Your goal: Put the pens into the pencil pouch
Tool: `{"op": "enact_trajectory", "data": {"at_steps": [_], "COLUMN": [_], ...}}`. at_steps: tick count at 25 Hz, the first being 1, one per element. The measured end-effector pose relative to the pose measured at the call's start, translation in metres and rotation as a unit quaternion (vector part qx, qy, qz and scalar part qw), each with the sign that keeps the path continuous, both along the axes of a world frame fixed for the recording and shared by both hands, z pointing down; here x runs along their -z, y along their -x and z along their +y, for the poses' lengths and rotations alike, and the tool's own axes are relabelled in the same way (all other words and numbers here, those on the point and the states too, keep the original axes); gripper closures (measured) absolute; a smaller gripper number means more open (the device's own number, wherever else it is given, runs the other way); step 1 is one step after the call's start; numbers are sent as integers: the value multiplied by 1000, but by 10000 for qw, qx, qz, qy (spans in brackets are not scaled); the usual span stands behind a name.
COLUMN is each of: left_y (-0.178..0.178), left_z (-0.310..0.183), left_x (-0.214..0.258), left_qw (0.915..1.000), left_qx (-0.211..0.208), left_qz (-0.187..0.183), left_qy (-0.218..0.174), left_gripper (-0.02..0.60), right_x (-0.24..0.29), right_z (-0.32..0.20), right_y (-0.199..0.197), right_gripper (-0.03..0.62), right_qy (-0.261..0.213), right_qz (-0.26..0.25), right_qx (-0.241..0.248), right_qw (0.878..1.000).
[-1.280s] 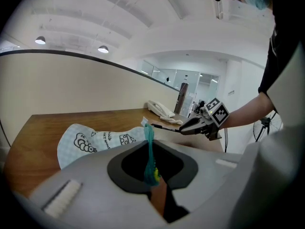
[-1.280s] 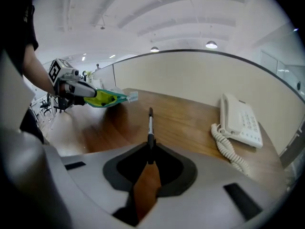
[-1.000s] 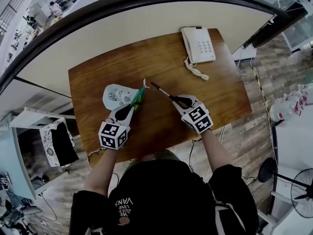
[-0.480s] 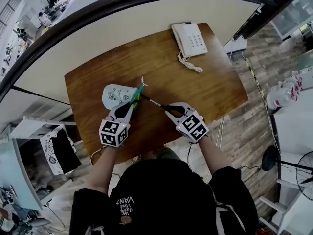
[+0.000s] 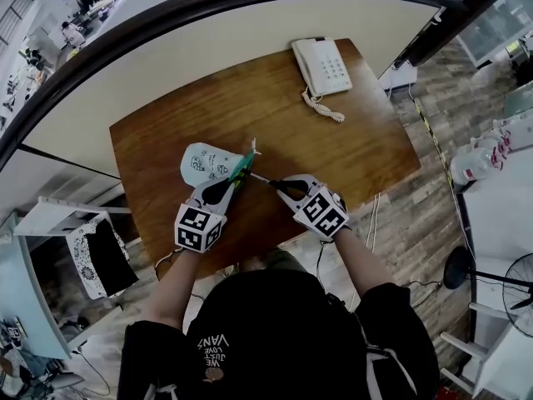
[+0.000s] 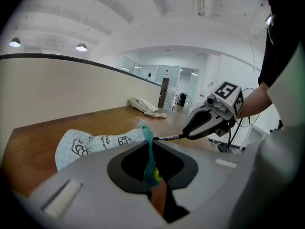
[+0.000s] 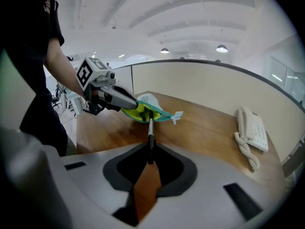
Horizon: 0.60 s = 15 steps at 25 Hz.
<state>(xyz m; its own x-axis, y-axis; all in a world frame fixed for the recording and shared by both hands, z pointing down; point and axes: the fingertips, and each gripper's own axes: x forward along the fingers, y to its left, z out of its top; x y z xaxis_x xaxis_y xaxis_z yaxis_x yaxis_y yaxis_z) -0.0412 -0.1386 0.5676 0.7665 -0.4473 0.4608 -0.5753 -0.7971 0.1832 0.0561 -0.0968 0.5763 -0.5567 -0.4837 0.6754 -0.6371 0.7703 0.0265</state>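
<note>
The wooden tabletop [image 5: 283, 115] carries the work. The pencil pouch [image 5: 208, 163], pale with doodle print, lies on it with its mouth turned toward the person. The telephone [image 5: 321, 63] sits well apart from the pouch, beyond it toward the far corner, and seems to play no part.

The left gripper [image 5: 226, 186] is clamped on the teal zip edge at the pouch's near end. It lifts that edge, probably so the mouth gapes and the pouch cannot slide; the right gripper view shows the yellow lining open. The right gripper [image 5: 276, 185], just beside the pouch on its right, is closed on the rear of a dark pen [image 7: 149, 137]. The pen is held lengthwise and aimed at the pouch, so it can go in point first. Its far end is at the mouth; whether it has passed the edge I cannot tell.

The person's black top [image 5: 250, 332] has print with "VANS" legible and smaller words unclear. The pouch's lettering is too small to read. The marker cubes [image 5: 196, 227] carry only square patterns.
</note>
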Motion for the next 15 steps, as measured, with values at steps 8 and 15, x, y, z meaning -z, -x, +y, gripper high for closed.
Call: {"op": "enact_trajectory", "data": {"at_steps": [8,15], "left_y": [-10,-14], "left_z": [10,16], "left_x": [-1,-3], "left_qw": [9997,9995], "left_qx": [-251,-317], "left_qz": [3,36], "left_qy": [-3,35], "left_gripper": [548,548], "right_x": [-3,-3], "right_z": [-19,-37], "right_y": [25,45], "right_gripper": [526,526], "right_qy": [24,35], "right_qz": [-25,-135], "right_qx": [168,203], "right_qw": [9999,9997]}}
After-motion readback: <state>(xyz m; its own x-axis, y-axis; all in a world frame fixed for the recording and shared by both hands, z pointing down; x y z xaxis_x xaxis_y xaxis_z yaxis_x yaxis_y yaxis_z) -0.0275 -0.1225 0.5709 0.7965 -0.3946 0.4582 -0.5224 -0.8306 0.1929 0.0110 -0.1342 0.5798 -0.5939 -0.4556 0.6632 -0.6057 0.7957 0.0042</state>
